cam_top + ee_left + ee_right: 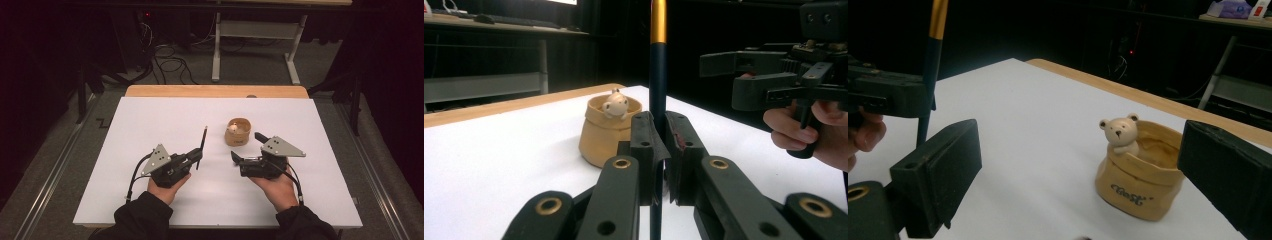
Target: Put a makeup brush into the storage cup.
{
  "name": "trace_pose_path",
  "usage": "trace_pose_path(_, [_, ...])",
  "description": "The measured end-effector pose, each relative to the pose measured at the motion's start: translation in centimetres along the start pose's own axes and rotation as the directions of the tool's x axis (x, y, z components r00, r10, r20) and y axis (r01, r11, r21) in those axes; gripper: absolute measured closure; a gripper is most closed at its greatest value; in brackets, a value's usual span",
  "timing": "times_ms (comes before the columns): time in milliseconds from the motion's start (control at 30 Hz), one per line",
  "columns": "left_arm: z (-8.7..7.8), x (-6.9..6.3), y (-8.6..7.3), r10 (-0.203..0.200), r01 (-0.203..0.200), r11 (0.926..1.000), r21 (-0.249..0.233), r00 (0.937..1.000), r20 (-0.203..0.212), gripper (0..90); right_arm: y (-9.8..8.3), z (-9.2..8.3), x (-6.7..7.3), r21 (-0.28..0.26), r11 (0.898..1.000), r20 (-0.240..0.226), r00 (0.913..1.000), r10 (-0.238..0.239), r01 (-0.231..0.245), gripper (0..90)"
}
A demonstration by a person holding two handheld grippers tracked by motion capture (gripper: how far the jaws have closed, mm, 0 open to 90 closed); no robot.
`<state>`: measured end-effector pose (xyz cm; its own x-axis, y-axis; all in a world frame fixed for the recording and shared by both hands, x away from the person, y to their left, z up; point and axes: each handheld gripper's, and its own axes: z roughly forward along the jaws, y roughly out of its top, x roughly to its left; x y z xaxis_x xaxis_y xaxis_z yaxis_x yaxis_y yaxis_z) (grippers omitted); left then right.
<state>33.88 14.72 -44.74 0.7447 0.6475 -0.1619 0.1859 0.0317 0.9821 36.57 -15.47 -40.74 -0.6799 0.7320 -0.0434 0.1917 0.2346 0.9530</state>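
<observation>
Just left of the pot (238, 132) on the white worktop (150, 125), the left gripper (192, 159) clamps its jaws on a dark pen (201, 146); the right gripper (247, 150), jaws wide open and empty, sits beside the pot.

Pot: the tan ceramic sack-shaped pot (238, 132) stands on the white table (150, 125), right of centre.
Bear: a small ceramic bear figure (1120, 133) sits inside its rim.
Pen: the dark slim pen (201, 146) stands left of the pot.
</observation>
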Motion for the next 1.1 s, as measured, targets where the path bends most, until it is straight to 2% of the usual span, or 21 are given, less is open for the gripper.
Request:
trace_pose_path(300, [-0.3, 0.5, -0.1, -0.001, 0.001, 1.0000, -0.005, 0.9999, -0.017, 83.6, 0.9, 1.4, 1.0, -0.011, 1.000, -0.023, 0.9997, -0.003, 0.003, 6.1])
trace_pose_path(567, [-0.2, 0.3, -0.4, 0.009, -0.009, 0.9999, 0.006, 0.9998, -0.017, 83.6, 0.4, 2.5, 2.3, -0.016, 1.000, -0.064, 0.9979, 0.001, -0.002, 6.9])
trace_pose_path(900, [-0.2, -0.5, -0.7, 0.011, -0.011, 0.9999, 0.000, 0.9999, -0.010, 83.6, 0.2, 2.0, 3.0, -0.028, 1.000, -0.102, 0.9948, -0.001, -0.002, 8.1])
trace_pose_path(1100, [-0.1, -1.0, -1.0, 0.014, -0.014, 0.9999, 0.001, 0.9999, -0.002, 83.6, 0.2, 1.7, 3.2, -0.041, 0.999, -0.131, 0.9912, 0.021, -0.027, 9.5])
